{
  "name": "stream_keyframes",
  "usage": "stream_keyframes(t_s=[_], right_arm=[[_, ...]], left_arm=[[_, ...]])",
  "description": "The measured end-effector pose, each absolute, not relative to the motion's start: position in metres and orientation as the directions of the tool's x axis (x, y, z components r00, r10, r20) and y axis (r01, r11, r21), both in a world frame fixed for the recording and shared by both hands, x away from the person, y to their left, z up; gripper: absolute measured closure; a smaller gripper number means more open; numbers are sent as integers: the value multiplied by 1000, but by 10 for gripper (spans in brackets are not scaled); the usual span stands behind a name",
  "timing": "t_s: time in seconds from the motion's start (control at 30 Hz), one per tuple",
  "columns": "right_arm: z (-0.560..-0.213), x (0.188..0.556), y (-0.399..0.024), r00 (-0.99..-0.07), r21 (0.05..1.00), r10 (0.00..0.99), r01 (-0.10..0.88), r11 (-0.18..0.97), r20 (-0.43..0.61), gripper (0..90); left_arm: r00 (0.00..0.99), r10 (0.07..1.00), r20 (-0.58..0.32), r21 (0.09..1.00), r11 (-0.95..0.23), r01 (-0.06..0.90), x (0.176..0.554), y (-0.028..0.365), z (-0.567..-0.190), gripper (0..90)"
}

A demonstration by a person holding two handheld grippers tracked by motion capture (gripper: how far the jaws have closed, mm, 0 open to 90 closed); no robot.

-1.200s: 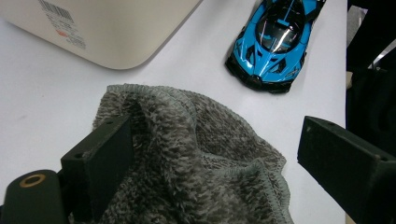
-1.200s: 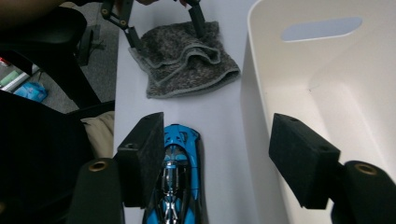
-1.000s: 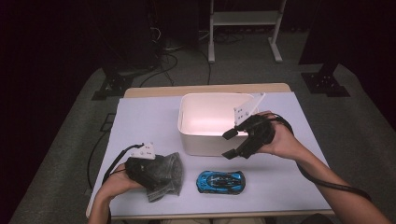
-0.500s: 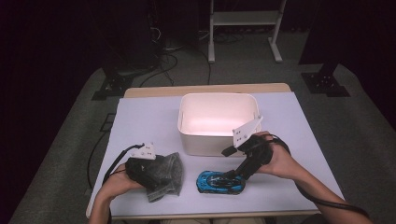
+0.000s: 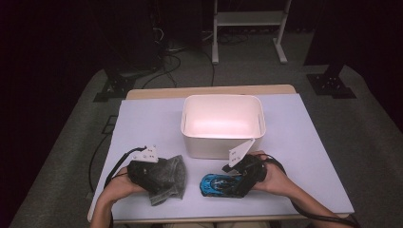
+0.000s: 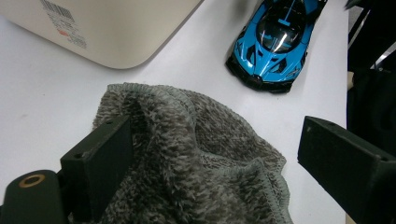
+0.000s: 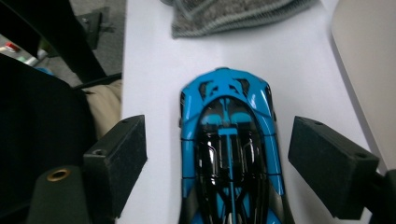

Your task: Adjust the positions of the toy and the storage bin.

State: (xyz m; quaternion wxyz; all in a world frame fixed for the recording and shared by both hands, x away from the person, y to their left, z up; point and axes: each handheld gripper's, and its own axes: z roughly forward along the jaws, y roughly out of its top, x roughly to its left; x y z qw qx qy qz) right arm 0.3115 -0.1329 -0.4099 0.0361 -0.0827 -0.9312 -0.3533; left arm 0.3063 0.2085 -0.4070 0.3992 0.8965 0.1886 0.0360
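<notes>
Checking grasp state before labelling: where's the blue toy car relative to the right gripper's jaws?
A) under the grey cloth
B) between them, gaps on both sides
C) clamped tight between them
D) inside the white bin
B: in the right gripper view the blue toy car lies on the table between the right gripper's spread jaws, bare table showing on each side.

Toy car (image 5: pixel 217 184): bright blue with black roof. Cloth (image 5: pixel 164 178): mottled grey. Bin (image 5: pixel 222 124): cream-white. Bench (image 5: pixel 309 142): pale lilac-white.

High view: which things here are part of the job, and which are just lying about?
In the job:
- toy car, between the open right gripper jaws
- grey cloth, under the open left gripper
- white bin

Lying about:
- metal stand behind the table
</notes>
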Motion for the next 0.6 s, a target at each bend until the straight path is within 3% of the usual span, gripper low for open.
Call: stream_keyframes(t_s=[0.6], right_arm=[[-439,310,-125,-983,623,158,179,762,90,161]], left_arm=[[932,352,-90,725,-618,303,306,206,-408,98]])
